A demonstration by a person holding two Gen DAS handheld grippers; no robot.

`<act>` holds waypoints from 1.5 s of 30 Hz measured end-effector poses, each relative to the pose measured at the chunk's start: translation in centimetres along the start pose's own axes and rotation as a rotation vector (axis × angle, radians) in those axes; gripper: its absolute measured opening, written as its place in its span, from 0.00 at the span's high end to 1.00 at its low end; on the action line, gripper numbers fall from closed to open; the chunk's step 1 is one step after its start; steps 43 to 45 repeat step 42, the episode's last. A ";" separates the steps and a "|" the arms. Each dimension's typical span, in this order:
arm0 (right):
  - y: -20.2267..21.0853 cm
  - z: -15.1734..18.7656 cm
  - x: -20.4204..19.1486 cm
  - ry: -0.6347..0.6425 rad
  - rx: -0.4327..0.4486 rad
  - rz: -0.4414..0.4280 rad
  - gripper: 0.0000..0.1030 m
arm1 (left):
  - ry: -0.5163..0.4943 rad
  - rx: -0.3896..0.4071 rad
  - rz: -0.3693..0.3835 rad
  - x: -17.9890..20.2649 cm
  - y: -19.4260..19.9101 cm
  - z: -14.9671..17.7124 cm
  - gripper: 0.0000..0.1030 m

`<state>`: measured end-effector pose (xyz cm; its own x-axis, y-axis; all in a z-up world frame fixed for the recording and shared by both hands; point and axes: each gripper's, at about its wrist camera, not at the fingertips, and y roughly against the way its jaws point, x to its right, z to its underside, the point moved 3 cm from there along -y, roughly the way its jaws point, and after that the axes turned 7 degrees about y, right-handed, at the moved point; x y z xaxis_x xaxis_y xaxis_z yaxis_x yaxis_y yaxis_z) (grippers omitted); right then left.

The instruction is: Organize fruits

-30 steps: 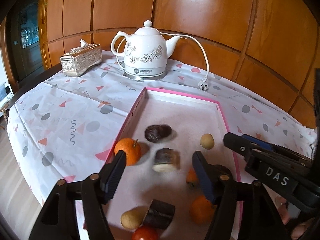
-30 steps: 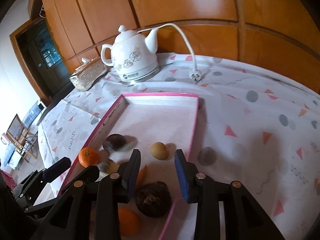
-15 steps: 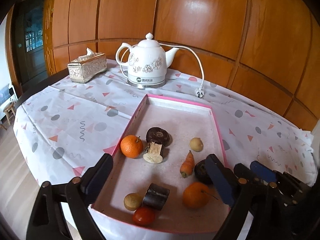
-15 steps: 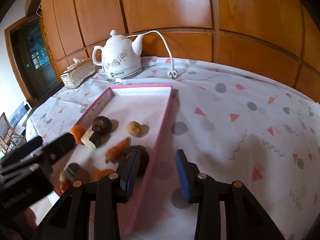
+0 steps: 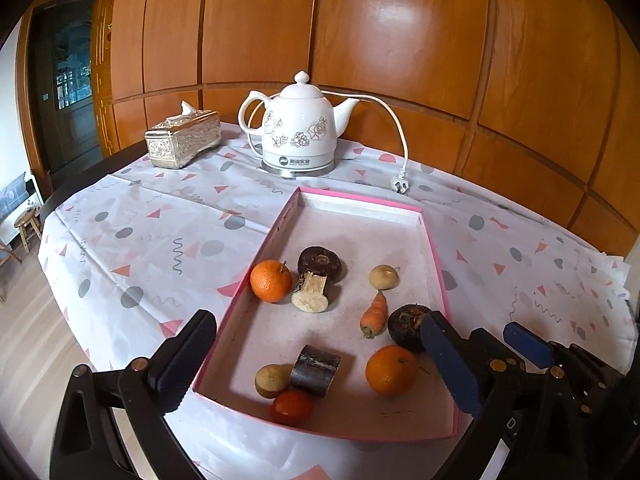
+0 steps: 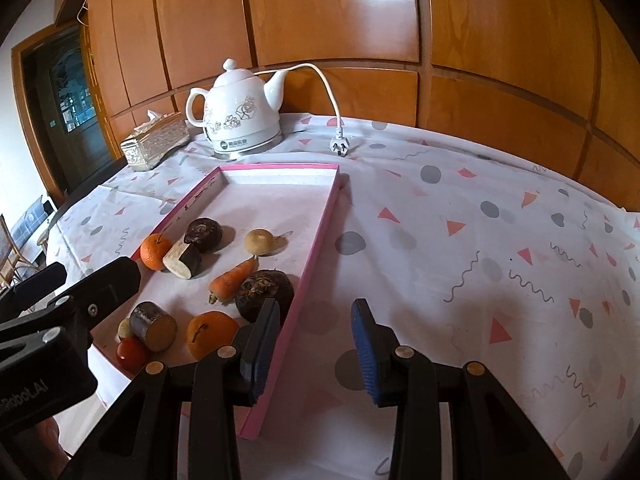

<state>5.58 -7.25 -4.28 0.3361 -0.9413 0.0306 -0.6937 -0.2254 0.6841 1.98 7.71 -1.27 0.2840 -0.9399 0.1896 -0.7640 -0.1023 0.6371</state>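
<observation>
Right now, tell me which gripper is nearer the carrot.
Right. The right gripper hangs open just behind the carrot, straddling the tray's right rim. The left gripper sits open farther back, at the near-left corner.

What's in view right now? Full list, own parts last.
oranges: 2, orange, tray left edge and near right
carrot: 1, orange, tray right
tomato: 1, red, tray near edge
dark roots: 2, brown, tray middle and right
cut pieces: 2, dark skin, tray
pale balls: 2, tan, tray
tray: 1, pink rim, centre
kettle: 1, white, back
tissue box: 1, silver, back left
left tongs: open, empty
right tongs: open, empty, straddling tray rim
</observation>
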 end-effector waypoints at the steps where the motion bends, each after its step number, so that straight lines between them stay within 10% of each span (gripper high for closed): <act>1: 0.1 0.0 -0.1 0.003 0.002 0.002 0.64 | 0.003 0.003 -0.001 -0.1 0.1 0.0 0.00; 45: 0.6 -0.1 -0.9 0.039 0.020 -0.005 0.64 | 0.017 0.047 -0.060 -0.8 1.4 -0.2 0.00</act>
